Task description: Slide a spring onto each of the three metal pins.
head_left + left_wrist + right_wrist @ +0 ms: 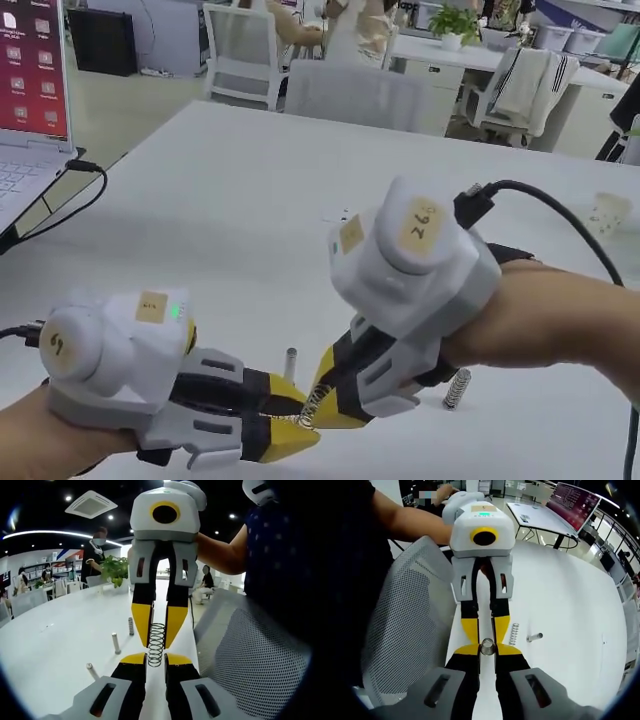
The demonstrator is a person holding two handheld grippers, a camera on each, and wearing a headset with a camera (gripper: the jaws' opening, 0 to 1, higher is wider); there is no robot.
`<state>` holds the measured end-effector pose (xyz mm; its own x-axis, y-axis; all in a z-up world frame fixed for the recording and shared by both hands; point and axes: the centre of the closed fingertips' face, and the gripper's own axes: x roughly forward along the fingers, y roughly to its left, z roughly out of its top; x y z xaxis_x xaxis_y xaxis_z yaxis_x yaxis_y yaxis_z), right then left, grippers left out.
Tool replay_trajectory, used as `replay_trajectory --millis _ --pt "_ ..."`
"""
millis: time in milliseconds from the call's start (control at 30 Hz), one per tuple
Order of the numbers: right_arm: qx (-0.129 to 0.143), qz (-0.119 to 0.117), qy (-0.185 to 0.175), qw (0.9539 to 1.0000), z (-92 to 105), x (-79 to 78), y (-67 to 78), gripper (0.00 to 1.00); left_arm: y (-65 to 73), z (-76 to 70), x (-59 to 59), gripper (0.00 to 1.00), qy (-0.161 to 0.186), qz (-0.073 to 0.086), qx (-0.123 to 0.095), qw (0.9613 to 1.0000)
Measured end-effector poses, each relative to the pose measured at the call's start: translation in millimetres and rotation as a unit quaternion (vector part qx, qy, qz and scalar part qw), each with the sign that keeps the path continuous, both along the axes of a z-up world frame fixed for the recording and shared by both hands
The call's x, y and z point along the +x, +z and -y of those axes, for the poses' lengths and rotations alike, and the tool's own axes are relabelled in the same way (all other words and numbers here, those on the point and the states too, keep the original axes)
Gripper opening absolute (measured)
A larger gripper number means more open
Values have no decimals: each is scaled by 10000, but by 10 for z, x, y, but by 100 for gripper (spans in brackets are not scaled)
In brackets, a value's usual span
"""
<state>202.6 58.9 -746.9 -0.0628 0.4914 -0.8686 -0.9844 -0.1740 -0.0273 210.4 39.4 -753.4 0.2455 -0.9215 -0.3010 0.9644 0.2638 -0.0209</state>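
Note:
A small metal spring (312, 402) is held in the air between both grippers, just above the white table (230, 210). My left gripper (296, 428) comes in from the lower left and is shut on the spring (156, 647). My right gripper (322, 396) reaches down from the right and is also shut on the spring (487, 646), seen end-on. The two sets of yellow tips nearly touch. A short metal pin (291, 362) stands just behind them. Two pins (116, 643) (92, 671) show on the table, and another spring (457, 388) stands to the right.
An open laptop (30, 100) with a black cable (85, 195) sits at the far left. A paper cup (610, 212) stands at the far right. A grey mesh chair (250, 650) is close to the table edge; more chairs (350, 95) and people are beyond.

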Motion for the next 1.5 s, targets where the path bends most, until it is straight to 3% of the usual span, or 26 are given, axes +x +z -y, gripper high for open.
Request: replay_trajectory --millis 800,1167,1500 --pt "-171 124 -271 9994 227 171 -22 8 -80 -238 158 42 641 -196 -18 9978" --pt "-181 127 -422 9989 328 230 -18 8 -195 -413 218 50 1002 -200 93 9947" --pt "-198 121 -568 9981 438 287 -20 8 -353 -502 255 55 1187 -322 182 9922"
